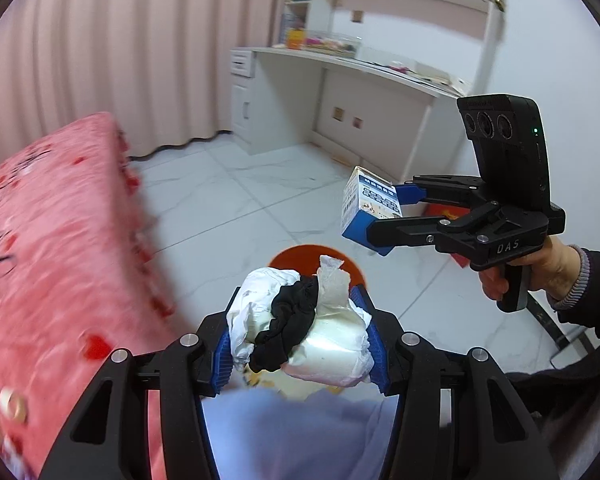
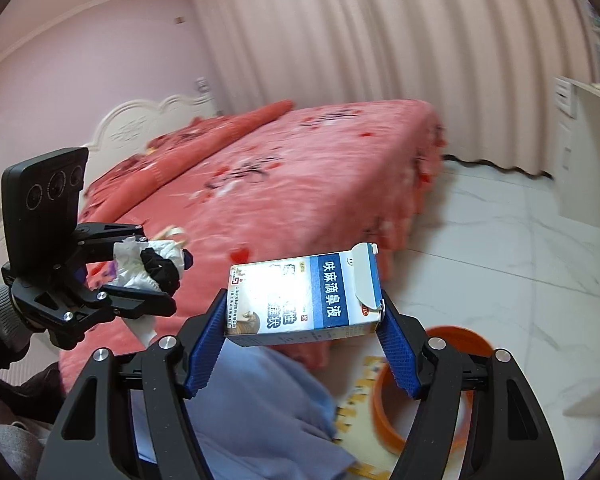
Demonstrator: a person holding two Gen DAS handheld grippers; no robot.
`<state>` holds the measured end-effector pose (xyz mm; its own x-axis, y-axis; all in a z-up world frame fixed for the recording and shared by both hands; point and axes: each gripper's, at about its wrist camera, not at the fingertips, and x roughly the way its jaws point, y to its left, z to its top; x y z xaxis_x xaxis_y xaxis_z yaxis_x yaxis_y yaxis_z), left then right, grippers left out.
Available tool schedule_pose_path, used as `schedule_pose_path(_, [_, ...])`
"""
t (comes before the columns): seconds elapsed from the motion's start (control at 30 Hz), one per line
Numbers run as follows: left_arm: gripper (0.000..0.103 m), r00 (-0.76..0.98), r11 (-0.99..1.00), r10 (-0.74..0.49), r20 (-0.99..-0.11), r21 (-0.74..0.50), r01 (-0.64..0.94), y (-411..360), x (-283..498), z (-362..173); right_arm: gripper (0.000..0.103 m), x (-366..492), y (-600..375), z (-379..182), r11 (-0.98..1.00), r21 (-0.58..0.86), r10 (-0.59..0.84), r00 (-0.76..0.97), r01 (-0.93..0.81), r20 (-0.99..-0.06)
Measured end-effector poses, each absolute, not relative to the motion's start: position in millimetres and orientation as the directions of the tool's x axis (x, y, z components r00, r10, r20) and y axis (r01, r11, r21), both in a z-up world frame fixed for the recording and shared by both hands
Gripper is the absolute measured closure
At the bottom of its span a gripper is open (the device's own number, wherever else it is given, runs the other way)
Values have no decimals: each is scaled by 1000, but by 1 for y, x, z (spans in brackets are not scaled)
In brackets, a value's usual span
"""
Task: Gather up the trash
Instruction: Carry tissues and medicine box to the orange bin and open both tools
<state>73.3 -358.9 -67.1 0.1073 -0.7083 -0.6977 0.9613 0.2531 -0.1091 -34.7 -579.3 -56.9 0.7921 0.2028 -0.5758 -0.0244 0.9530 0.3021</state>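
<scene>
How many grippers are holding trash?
2. The left gripper grips a wad of tissue and black cloth; the right gripper grips a box. Both are above the floor near the bin.

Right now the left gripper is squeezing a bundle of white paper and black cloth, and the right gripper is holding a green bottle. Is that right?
Almost. The left gripper does squeeze the bundle of white paper and black cloth, but the right gripper holds no green bottle. The right wrist view shows a blue and white carton pinched between its blue pads.
</scene>
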Motion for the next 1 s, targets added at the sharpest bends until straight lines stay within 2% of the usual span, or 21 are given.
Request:
schedule_pose_path(0.37, [49, -27, 146, -693, -720, -178, 973, -449, 88, -103, 33, -47, -667, -94, 926, 343, 92, 787, 158, -610])
schedule_pose_path(0.8, [49, -93, 114, -644, -759, -216, 970, -503, 99, -143, 33, -42, -721, -149, 880, 380, 39, 754, 286, -656])
schedule_pose_path(0.9, [43, -99, 117, -635, -766, -222, 968, -510, 101, -148, 31, -39, -726, -156, 870, 395, 45, 749, 296, -661])
schedule_pose_path(0.97, [34, -87, 123, -630, -771, -210, 970, -513, 101, -151, 31, -36, -727, -159, 869, 388, 37, 742, 307, -669])
schedule_pose_path(1.0, [33, -87, 123, -628, -773, -209, 970, -515, 100, -152, 31, -35, -727, -161, 869, 386, 35, 741, 309, -671])
